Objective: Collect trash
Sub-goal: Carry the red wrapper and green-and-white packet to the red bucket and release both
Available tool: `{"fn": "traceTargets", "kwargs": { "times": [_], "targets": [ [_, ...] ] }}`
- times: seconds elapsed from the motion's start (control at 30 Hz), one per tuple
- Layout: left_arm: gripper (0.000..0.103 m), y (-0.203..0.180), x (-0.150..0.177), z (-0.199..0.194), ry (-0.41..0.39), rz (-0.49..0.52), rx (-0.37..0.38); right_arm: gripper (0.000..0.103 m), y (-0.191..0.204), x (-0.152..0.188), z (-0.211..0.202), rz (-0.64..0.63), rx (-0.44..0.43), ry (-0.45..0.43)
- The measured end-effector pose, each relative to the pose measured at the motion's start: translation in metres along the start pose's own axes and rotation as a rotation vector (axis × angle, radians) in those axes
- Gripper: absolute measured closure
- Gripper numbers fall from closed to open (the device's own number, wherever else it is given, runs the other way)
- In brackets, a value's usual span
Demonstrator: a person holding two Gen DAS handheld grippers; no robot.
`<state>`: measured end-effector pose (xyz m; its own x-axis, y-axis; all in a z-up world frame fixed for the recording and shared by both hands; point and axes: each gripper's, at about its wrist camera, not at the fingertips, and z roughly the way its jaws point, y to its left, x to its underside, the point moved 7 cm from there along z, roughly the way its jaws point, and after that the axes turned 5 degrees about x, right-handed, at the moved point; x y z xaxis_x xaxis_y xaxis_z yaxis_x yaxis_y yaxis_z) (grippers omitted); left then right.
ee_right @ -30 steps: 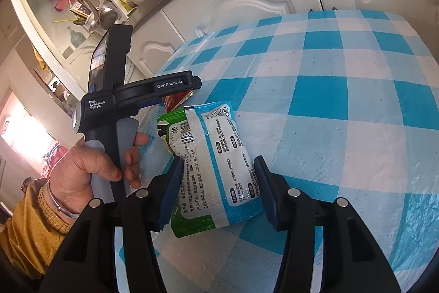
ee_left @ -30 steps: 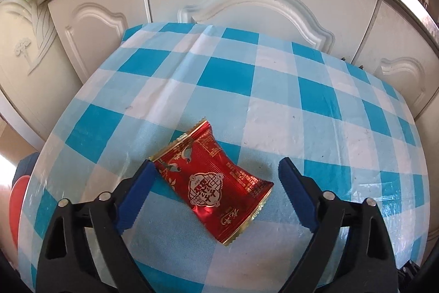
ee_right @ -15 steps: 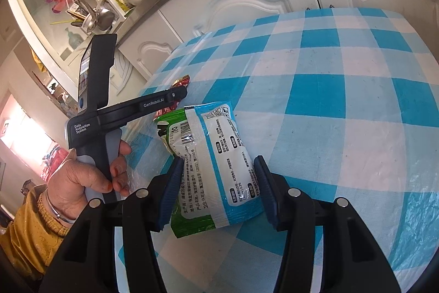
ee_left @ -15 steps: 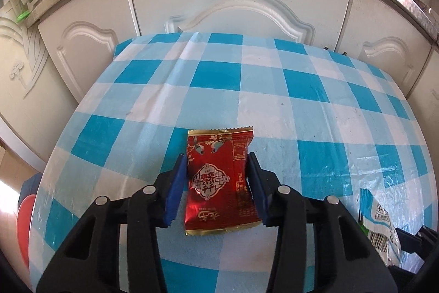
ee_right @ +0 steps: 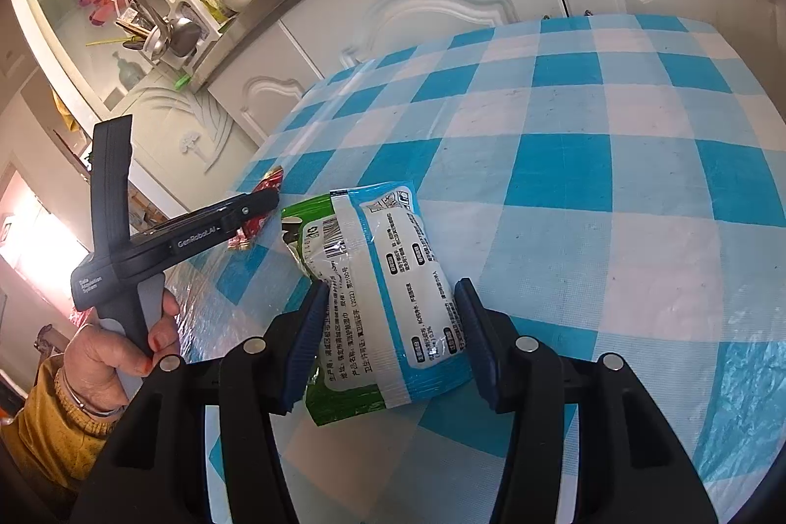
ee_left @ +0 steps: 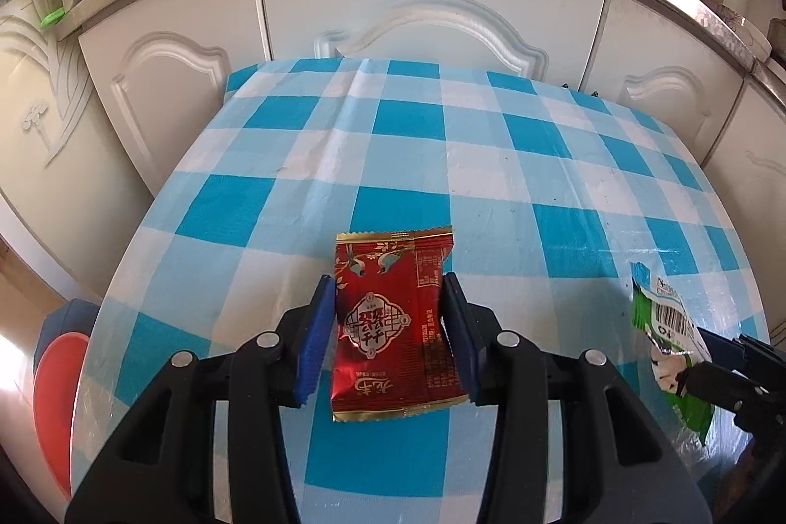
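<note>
A red foil snack packet (ee_left: 393, 317) sits between the blue pads of my left gripper (ee_left: 387, 278), which is shut on its two long sides just above the checked tablecloth (ee_left: 442, 160). In the right wrist view the same left gripper (ee_right: 265, 200) shows from the side, the red packet (ee_right: 271, 180) poking out past its tip. My right gripper (ee_right: 391, 284) is shut on a green, blue and white printed packet (ee_right: 388, 268) near the table's front. That packet (ee_left: 658, 317) also shows at the right edge of the left wrist view.
White cabinet doors (ee_left: 432, 13) under a steel counter stand right behind the table. A red and blue object (ee_left: 59, 372) sits on the floor at the left. A person's hand (ee_right: 113, 347) in a yellow sleeve holds the left gripper's handle.
The left gripper's jaws closed onto the red packet, which turned in line with the fingers, and the hand drew back from the cabinets. The right gripper kept still on its packet.
</note>
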<state>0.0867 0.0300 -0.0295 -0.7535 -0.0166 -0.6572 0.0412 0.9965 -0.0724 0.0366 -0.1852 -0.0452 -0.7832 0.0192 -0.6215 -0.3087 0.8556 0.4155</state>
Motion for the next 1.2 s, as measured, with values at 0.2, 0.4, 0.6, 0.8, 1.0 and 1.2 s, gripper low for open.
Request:
{"fn": "traceTargets", "kwargs": {
  "times": [0.2,0.4,0.6,0.8,1.0,1.2],
  "targets": [
    [0.058,0.015,0.015,-0.009,0.013,-0.007,0.001,0.049,0.004,0.001,0.0,-0.033,0.066,-0.003],
    [0.058,0.03,0.026,-0.016,0.018,-0.008,-0.008,0.049,0.007,0.004,0.0,-0.029,0.1,-0.012],
    [0.058,0.045,0.029,-0.029,-0.008,-0.009,-0.012,0.049,0.013,0.009,-0.001,0.001,0.105,-0.016],
    [0.058,0.06,0.034,-0.041,-0.029,-0.008,-0.019,0.049,0.024,0.012,0.001,0.025,0.1,-0.011],
    [0.058,0.081,0.044,-0.051,-0.045,-0.02,-0.025,0.049,0.038,0.013,0.003,0.038,0.091,-0.005],
    [0.058,0.1,0.052,-0.059,-0.06,-0.038,-0.027,0.049,0.053,0.014,0.007,0.04,0.086,0.006]
  ]
}}
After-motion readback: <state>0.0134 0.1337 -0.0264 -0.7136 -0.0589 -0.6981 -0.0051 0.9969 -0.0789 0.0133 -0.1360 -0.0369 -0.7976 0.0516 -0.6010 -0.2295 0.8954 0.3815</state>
